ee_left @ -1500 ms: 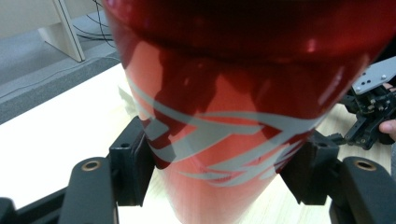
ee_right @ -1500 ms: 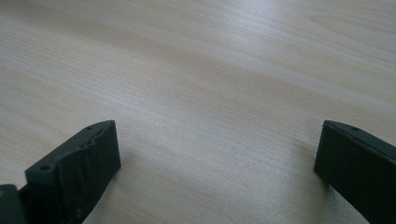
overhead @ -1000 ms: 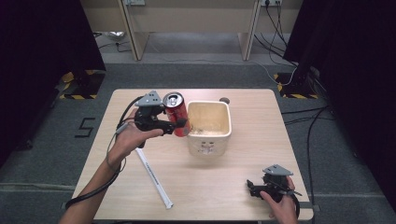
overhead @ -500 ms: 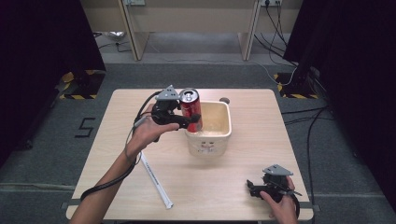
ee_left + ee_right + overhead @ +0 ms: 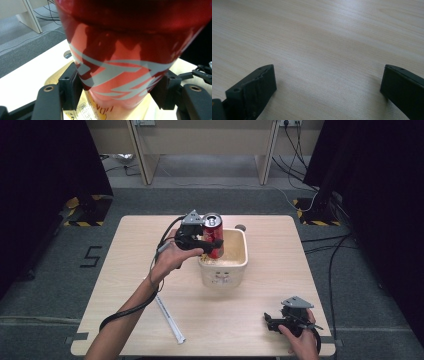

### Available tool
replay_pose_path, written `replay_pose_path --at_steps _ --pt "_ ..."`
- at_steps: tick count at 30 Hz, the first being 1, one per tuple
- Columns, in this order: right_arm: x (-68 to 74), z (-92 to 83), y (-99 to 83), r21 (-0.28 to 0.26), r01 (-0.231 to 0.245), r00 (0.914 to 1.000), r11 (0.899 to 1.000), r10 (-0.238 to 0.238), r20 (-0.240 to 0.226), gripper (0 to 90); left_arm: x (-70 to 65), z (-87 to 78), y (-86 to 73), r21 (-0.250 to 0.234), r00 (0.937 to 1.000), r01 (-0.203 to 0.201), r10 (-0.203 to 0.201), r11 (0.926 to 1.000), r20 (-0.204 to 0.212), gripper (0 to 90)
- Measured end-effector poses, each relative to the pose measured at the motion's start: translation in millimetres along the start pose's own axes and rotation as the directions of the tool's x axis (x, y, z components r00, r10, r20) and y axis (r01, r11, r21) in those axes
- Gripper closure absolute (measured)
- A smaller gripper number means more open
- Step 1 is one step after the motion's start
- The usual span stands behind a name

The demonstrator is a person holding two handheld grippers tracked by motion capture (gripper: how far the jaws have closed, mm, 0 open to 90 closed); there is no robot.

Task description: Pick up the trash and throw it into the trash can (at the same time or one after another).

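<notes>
Carried right, red aluminium drink can point(image 5: 213, 234) in left gripper point(image 5: 205, 241) clamped grip overhangs cream plastic tub point(image 5: 235, 267); lower upright, centred; right gripper point(image 5: 272, 321) gapes empty

can point(image 5: 213, 235) held in left gripper point(image 5: 206, 242) above the left rim of the tub point(image 5: 235, 270) sitting mid-table point(image 5: 125, 255), small round hole point(image 5: 240, 227) in the tabletop just behind the tub, long rod point(image 5: 169, 319) front-left of it, right gripper point(image 5: 272, 320) resting near front-right edge, well apart.
</notes>
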State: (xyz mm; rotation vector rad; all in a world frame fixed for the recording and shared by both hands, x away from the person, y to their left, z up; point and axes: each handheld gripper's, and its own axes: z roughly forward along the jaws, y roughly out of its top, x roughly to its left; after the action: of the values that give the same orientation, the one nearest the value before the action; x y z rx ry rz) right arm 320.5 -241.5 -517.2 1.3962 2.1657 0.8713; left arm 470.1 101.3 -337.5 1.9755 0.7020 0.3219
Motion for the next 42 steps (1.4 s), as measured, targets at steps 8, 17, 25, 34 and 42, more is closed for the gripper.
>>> replay_pose_path --at_steps 8,17,25,34,42 --pt "0.0 0.0 0.0 0.0 0.0 1.0 1.0 0.0 0.0 0.2 0.1 15.8 -2.0 0.011 1.0 0.0 0.0 0.9999 -0.007 34.1" --pt "0.5 0.2 -0.1 -0.001 -0.003 1.0 1.0 0.003 -0.002 0.3 1.1 27.0 -8.6 0.03 0.9997 -0.006 0.006 0.9995 -0.025 34.1" --pt "0.4 0.0 0.0 0.001 -0.002 1.0 1.0 0.002 -0.002 0.2 -0.1 37.4 -14.2 0.047 0.9989 -0.024 0.026 0.9986 -0.038 34.0" --pt "0.0 0.1 0.0 0.0 0.004 1.0 1.0 -0.004 -0.003 0.3 -0.1 44.6 -17.6 0.058 0.999 -0.023 0.026 0.998 -0.037 33.9" --pt "-0.1 0.1 0.0 0.0 0.005 1.0 1.0 -0.005 -0.004 0.2 -0.7 46.5 -19.0 0.071 0.9994 -0.023 0.025 0.9972 -0.026 33.8"
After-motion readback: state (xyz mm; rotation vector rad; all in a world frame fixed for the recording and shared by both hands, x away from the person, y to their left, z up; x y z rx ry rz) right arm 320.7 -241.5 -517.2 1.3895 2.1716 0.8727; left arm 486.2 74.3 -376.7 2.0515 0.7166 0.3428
